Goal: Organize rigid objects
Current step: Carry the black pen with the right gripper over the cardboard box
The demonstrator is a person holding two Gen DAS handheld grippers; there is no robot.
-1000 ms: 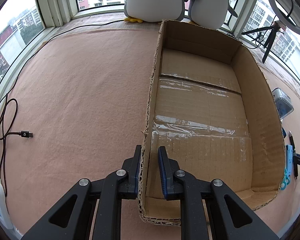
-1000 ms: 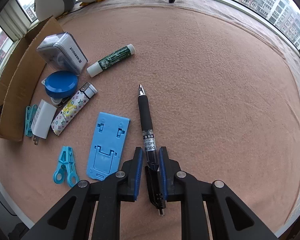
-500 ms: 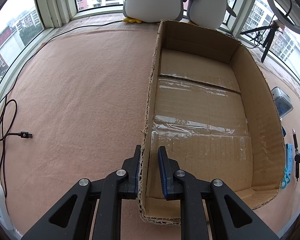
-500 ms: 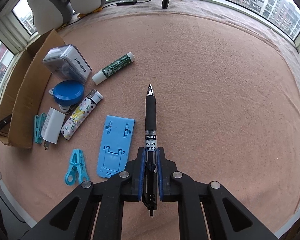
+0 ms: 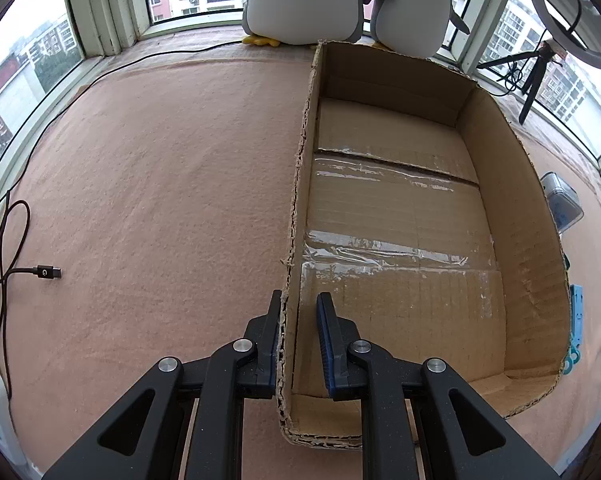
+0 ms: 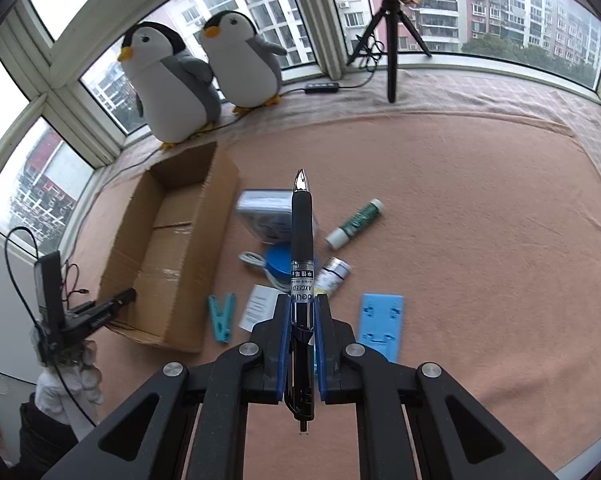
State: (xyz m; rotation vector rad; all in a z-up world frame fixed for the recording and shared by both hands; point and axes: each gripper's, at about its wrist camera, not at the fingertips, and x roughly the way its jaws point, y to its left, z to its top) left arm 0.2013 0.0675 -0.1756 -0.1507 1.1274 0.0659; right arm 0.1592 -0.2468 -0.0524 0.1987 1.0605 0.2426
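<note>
The right gripper (image 6: 302,332) clamps the pen (image 6: 301,248) mid-frame; the left gripper (image 5: 298,312) pinches the box (image 5: 540,240) wall's torn edge, with bare desk (image 5: 160,184) at left.

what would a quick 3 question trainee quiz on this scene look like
1. True or false: the cardboard box already has items in it.
2. What does the right gripper hold?
A. pen
B. green clothespin
C. blue phone stand
3. Which part of the box do the left gripper fingers straddle?

Key:
1. False; its floor is bare.
2. A; the black pen is clamped, tip pointing away, while the clothespin and phone stand lie on the pink cloth.
3. Its left side wall, near the close corner.
</note>
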